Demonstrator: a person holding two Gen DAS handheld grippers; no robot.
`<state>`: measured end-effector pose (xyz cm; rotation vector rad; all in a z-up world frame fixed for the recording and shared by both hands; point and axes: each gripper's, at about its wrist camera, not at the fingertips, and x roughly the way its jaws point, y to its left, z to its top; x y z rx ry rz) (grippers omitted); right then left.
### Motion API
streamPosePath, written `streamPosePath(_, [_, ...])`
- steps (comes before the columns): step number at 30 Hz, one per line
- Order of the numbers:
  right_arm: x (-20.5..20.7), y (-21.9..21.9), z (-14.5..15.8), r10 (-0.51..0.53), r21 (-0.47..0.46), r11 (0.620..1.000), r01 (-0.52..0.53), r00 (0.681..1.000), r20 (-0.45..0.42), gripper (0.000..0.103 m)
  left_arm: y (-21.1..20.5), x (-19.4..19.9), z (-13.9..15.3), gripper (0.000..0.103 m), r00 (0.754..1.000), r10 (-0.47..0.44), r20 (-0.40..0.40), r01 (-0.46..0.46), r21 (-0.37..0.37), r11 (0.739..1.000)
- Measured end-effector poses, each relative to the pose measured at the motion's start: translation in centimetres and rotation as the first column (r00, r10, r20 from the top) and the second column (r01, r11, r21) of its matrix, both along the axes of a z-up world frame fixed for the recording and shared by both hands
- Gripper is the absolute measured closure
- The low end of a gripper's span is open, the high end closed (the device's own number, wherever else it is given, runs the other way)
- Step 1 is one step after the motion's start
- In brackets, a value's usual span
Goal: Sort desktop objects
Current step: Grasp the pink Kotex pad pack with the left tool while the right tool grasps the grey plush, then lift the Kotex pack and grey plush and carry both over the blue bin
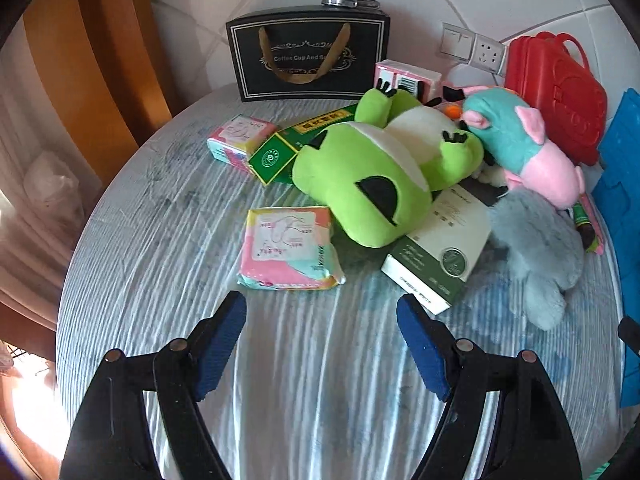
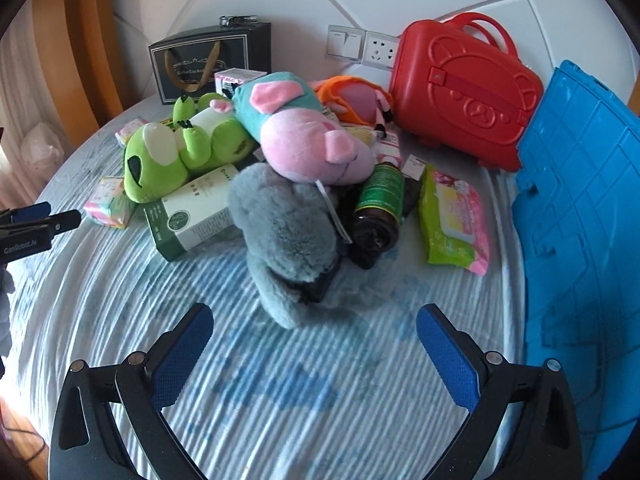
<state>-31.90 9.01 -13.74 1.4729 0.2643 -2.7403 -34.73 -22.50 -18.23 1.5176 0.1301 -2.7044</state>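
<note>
On the near, bare stretch of striped cloth [image 2: 280,408], pale blue and white and rippled: left gripper [image 1: 321,312] and right gripper [image 2: 314,322], both with jaws spread wide, blue pads empty, nothing between them, neither touching any item.

Mid-table, a heap. Pink packet [image 1: 289,249] lying flat just ahead of the left gripper. Green-and-white box [image 1: 438,254], tilted, under the frog [image 1: 372,172]. Grey plush [image 2: 280,232] nearest the right gripper, brown bottle [image 2: 380,212] lying beside it, wipes pack [image 2: 454,216] to the right. Pig plush [image 2: 304,136], teal and pink, on top of the grey one. Long green box [image 1: 296,142] and a second pink packet [image 1: 240,140] behind the frog.

Far edge: black gift bag [image 1: 308,60] upright against the wall, red case [image 2: 464,92] upright, blue crate [image 2: 580,216] leaning at the right.

Room: white panelled wall, switch and socket [image 2: 362,48], wooden frame [image 1: 100,52] at left.
</note>
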Motion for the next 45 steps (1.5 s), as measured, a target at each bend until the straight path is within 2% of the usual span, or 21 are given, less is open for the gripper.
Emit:
streamPosePath(5, [-2.8,-3.3,-1.7,-0.010,-0.034,0.999,0.012,0.999,0.051,0.000,-1.3,-4.2,-2.8,0.026,0.998,-0.028,0.053,0.028,-0.008,1.000])
streamPosePath(9, [-5.0,-5.0,-2.4,-0.022,-0.034,0.999,0.025,0.997,0.079,0.000,-2.3,-7.3,-5.7,0.026,0.993,-0.001,0.122,0.004,-0.024,1.000])
streamPosePath(17, [-9.4,-2.8,-3.9,-0.097,0.057,0.994,0.091,0.989,0.114,0.000,-2.6,-10.5,-9.8,0.022,0.974,-0.010,0.224,0.008,0.010,1.000])
streamPosePath(20, [-10.9,-1.9,-4.9,-0.104,0.033,0.994,0.101,0.985,0.136,0.000,-2.7,-10.6,-10.0,0.021,0.977,-0.001,0.213,-0.004,0.026,1.000])
streamPosePath(24, [-12.6,-2.2,-6.1,-0.093,0.024,0.996,0.091,0.985,0.146,0.000,-2.6,-9.9,-9.9,0.026,0.982,0.010,0.191,-0.013,0.015,1.000])
streamPosePath(30, [-14.2,-2.9,-8.3,-0.094,0.062,0.994,0.084,0.981,0.170,0.000,-2.6,-8.2,-9.0,0.026,0.981,0.057,0.186,-0.062,0.020,0.998])
streamPosePath(32, [-14.4,-2.7,-9.3,-0.104,0.070,0.993,0.091,0.975,0.196,0.012,-2.5,-7.1,-8.3,0.026,0.982,0.072,0.177,-0.078,0.028,0.997])
streamPosePath(33, [-14.3,-2.6,-9.7,-0.111,0.074,0.992,0.098,0.972,0.208,0.037,-2.3,-6.5,-7.9,0.026,0.982,0.074,0.171,-0.081,0.034,0.996])
streamPosePath(34, [-14.0,-2.2,-10.0,-0.129,0.088,0.990,0.113,0.969,0.210,0.046,-2.1,-5.9,-7.3,0.026,0.984,0.076,0.164,-0.083,0.036,0.996])
streamPosePath(39, [-11.4,-1.1,-8.2,-0.140,0.017,0.990,0.140,0.975,0.171,0.052,0.5,-1.1,-4.4,0.026,0.991,0.062,0.114,-0.068,0.043,0.997])
streamPosePath(42, [-8.6,-0.3,-6.4,-0.136,-0.058,0.988,0.146,0.979,0.150,0.057,1.8,1.0,-2.8,0.026,0.995,0.039,0.095,-0.045,0.056,0.997])
streamPosePath(45, [-5.3,0.4,-4.5,-0.125,-0.126,0.982,0.142,0.984,0.128,0.059,3.0,2.9,-1.4,0.026,0.998,-0.002,0.071,-0.002,0.056,0.998])
